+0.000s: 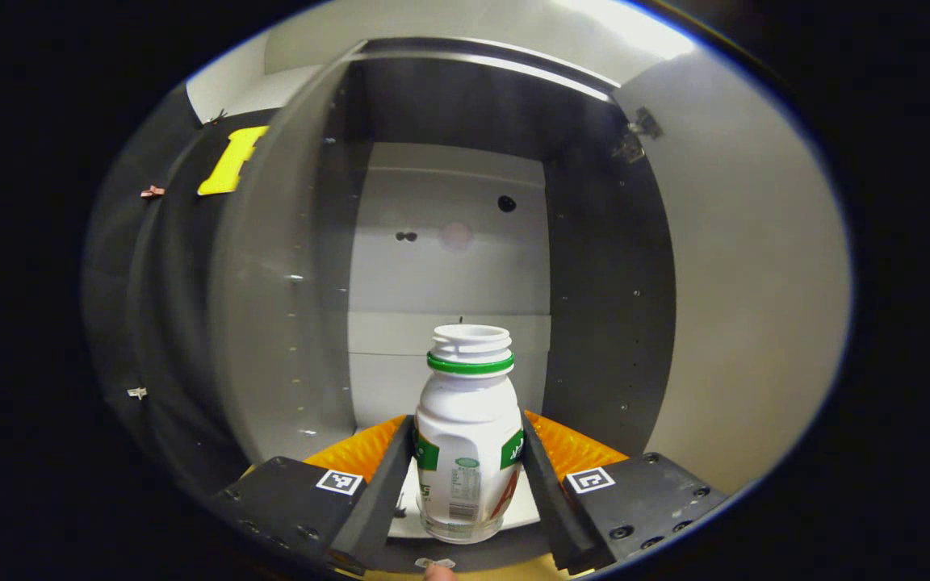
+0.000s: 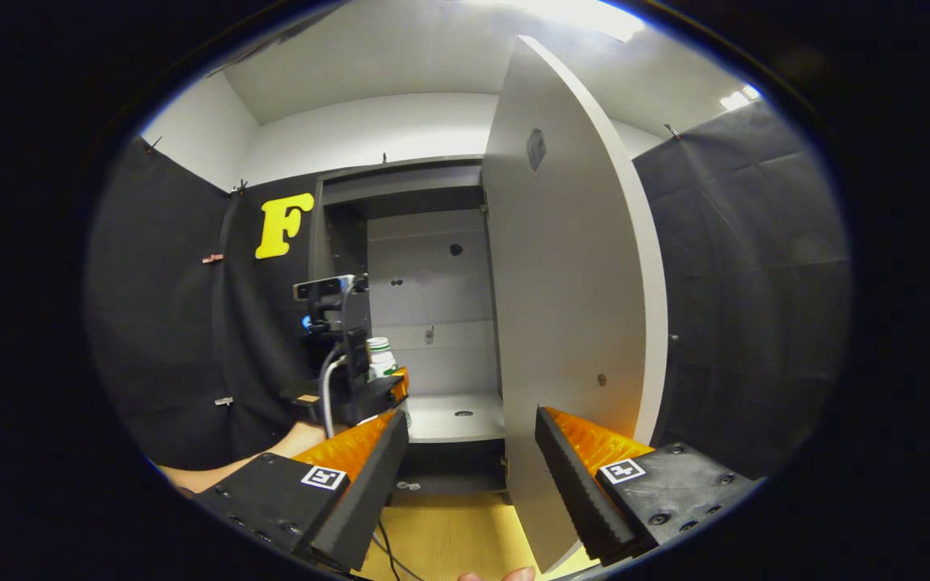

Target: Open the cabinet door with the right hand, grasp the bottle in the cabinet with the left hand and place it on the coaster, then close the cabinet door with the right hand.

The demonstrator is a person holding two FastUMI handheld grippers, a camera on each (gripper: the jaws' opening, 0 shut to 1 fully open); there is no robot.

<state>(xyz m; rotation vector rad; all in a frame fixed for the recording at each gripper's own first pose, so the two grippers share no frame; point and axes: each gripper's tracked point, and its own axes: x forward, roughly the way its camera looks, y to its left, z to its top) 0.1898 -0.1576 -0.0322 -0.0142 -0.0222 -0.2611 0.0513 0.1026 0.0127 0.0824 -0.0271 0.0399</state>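
Grey cabinet point(image 1: 449, 266) walls framed it; the left claw point(image 1: 469, 472) pinched the white bottle point(image 1: 467, 436) on the cabinet floor; the right claw point(image 2: 471, 476) gaped empty beside the open door point(image 2: 570, 307); opening and grasping were done; coaster and closing remained.

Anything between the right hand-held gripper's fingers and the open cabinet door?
Nothing: in the right gripper view the right hand-held gripper is open, and the cabinet door edge stands just ahead.

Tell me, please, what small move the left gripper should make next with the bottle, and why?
Probably draw the bottle straight back out of the cabinet: the left gripper has both fingers against the bottle's sides, and the cabinet door stands open.
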